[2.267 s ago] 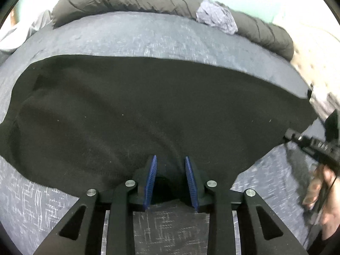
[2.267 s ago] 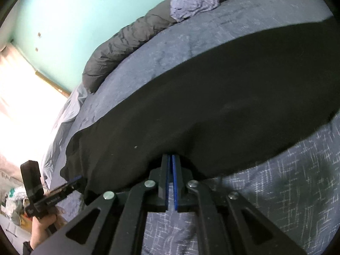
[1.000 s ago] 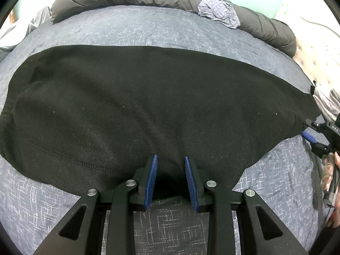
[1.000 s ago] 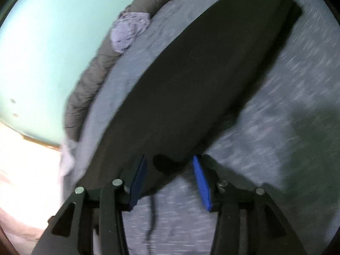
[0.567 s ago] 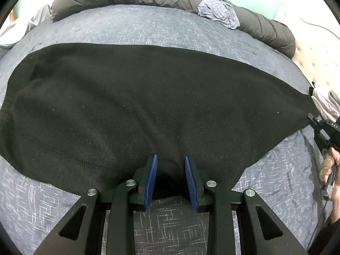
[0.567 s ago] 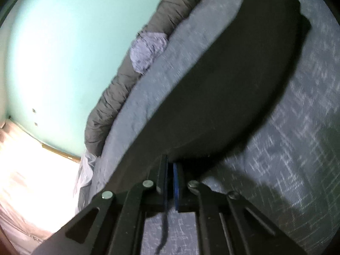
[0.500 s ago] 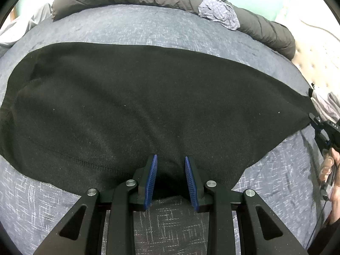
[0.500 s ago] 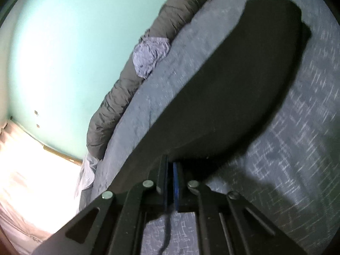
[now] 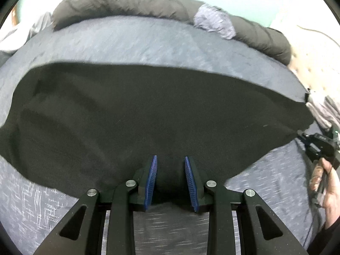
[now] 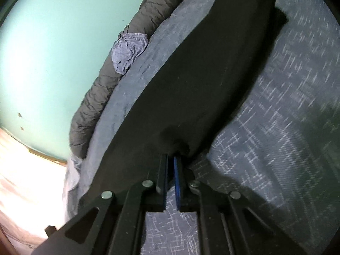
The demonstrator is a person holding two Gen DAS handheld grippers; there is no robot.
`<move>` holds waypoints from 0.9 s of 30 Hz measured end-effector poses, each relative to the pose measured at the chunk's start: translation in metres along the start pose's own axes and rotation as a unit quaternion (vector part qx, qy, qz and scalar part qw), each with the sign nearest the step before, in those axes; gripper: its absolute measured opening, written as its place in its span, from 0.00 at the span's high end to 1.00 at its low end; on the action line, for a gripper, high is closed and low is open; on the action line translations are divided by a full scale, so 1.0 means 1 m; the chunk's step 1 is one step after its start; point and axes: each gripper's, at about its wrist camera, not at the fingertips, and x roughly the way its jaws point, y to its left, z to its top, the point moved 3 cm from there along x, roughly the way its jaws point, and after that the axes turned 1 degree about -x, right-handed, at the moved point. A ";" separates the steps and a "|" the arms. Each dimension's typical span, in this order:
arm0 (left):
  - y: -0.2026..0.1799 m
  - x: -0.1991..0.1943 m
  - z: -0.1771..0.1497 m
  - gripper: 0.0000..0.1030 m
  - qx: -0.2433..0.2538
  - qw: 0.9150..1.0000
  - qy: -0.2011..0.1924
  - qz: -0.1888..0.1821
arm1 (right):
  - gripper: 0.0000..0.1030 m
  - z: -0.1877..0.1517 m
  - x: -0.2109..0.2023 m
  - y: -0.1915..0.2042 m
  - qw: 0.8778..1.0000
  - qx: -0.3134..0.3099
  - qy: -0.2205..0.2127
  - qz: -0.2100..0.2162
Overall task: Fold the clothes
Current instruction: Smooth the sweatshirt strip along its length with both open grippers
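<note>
Left wrist view: the left gripper (image 9: 170, 176), blue ribbed pads partly apart, clamps the near hem of a black knit garment (image 9: 148, 114) spread across a grey-blue woven bedsheet (image 9: 148, 40).

Right wrist view: the right gripper (image 10: 171, 167), pads nearly together, pinches the garment's corner, beside a crumpled grey quilted duvet (image 10: 91, 106).

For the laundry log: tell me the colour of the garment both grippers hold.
Plain black garment, no pattern, seen best in the left wrist view.
</note>
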 end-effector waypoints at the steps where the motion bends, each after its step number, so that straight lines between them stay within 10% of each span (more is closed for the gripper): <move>1: -0.008 -0.004 0.002 0.71 0.007 1.000 -0.005 -0.005 | 0.94 0.002 -0.003 0.001 1.000 -0.001 -0.004 -0.007; 8: -0.089 0.022 0.003 0.68 0.077 0.994 0.032 -0.066 | 0.93 0.007 -0.017 0.011 0.999 -0.029 -0.015 -0.016; 13: -0.138 0.046 -0.008 0.67 0.170 0.984 0.045 -0.033 | 0.87 0.002 -0.012 0.020 0.999 -0.038 0.005 0.006; 27: -0.145 0.065 -0.005 0.59 0.194 0.980 0.052 -0.008 | 0.79 -0.007 -0.006 0.036 0.998 -0.057 0.028 0.030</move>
